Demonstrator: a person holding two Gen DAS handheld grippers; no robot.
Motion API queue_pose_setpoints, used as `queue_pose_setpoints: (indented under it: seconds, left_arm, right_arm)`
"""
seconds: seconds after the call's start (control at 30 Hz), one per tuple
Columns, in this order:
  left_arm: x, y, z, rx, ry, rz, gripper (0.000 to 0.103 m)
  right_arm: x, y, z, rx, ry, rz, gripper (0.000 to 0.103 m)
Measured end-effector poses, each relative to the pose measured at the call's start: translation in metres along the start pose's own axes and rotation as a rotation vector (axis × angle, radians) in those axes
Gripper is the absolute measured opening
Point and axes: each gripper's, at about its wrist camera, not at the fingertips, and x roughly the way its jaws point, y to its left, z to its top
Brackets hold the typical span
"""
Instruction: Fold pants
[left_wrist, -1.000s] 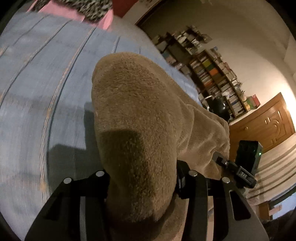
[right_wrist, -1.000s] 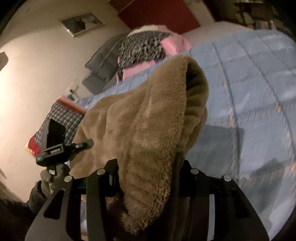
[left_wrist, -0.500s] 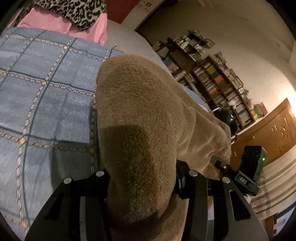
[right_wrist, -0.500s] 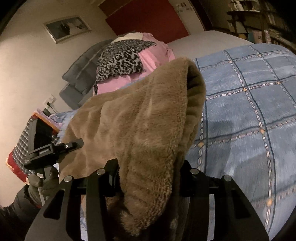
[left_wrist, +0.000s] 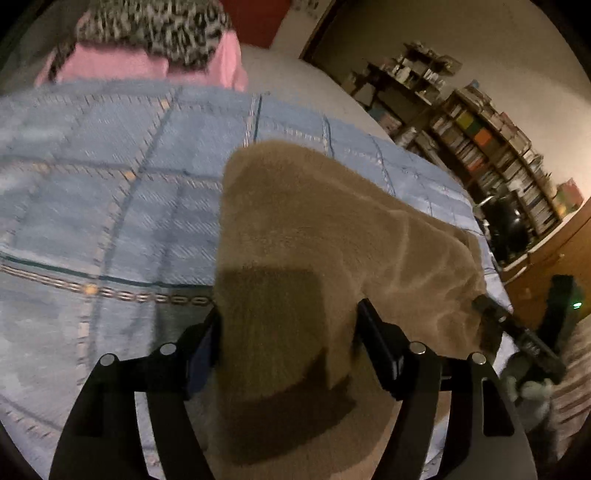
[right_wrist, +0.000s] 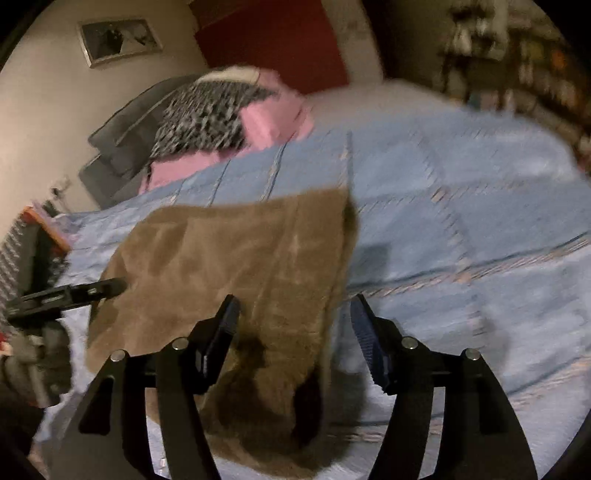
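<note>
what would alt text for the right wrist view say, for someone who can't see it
Brown fleece pants lie on a blue checked bedspread, the near end between the opening fingers of the right gripper, whose right finger stands clear of the cloth. The left gripper reaches in from the left at the pants' edge. Pink and leopard-print bedding sits behind.

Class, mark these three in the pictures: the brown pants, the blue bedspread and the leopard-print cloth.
Pants (left_wrist: 332, 229), left wrist view, on the flat fleece ahead of the claw.
Bedspread (right_wrist: 461, 221), right wrist view, on a bare blue square.
Leopard-print cloth (left_wrist: 155, 26), left wrist view, on its spotted middle.
</note>
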Motion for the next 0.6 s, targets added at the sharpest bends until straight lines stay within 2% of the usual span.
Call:
queue_pose_setpoints:
  seconds: [0.1, 0.2, 0.27, 0.43, 0.6]
  left_arm:
    - [-0.013, -0.015, -0.012, 0.073, -0.058, 0.067, 0.073]
    - [-0.003, -0.024, -0.020, 0.155, -0.066, 0.147, 0.073]
    - [0.010, -0.024, -0.022, 0.174, -0.048, 0.184, 0.075]
    - [0.026, -0.016, -0.027, 0.164, -0.038, 0.190, 0.080]
    - [0.025, -0.020, -0.027, 0.169, -0.043, 0.242, 0.080]
  right_arm:
    - [-0.013, 0.012, -0.003, -0.058, -0.043, -0.097, 0.065]
    - [0.006, 0.025, -0.012, -0.141, 0.001, -0.207, 0.065]
    - [0.019, 0.019, -0.016, -0.138, 0.022, -0.250, 0.065]
    - [0.039, 0.003, -0.029, -0.098, 0.046, -0.271, 0.065]
    - [0.035, -0.003, -0.025, -0.045, 0.061, -0.236, 0.065]
